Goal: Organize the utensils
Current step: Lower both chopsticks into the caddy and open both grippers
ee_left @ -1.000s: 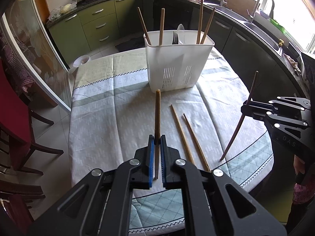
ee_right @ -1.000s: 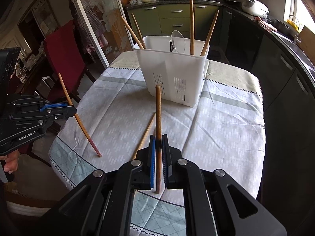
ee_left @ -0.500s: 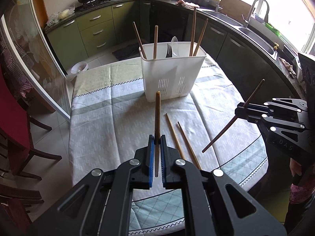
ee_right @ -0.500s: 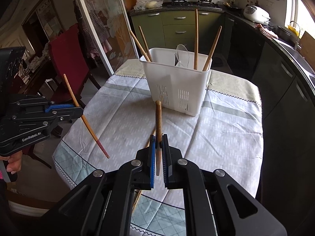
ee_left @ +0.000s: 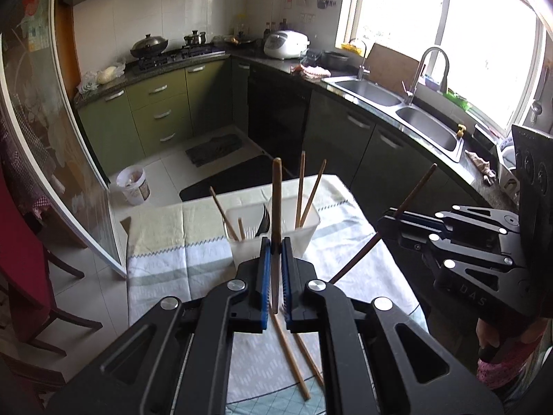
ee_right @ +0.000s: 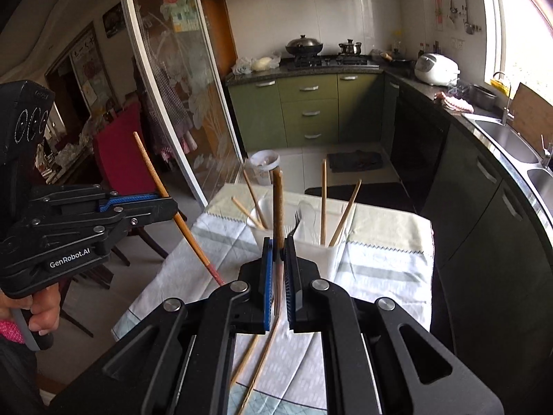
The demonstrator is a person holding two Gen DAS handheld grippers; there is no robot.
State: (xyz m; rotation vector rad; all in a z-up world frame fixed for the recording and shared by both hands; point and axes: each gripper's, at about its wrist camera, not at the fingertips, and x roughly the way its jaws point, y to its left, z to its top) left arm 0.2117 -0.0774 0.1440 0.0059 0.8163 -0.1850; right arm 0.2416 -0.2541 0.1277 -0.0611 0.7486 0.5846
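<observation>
left gripper (ee_left: 275, 242) and right gripper (ee_right: 279, 242) each clamping a chopstick, tablecloth (ee_left: 166, 266) (pale), green kitchen cabinets (ee_right: 307, 110)

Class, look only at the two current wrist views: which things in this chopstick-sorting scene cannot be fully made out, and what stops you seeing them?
- White utensil holder: in both views the gripper fingers hide its lower front.
- Loose chopsticks on the table: upper ends hidden behind the left gripper in the left view.
- Fork: only its tines show; the holder wall hides the handle.
- Right gripper: the lower end of its chopstick sits blurred between the pads.
</observation>
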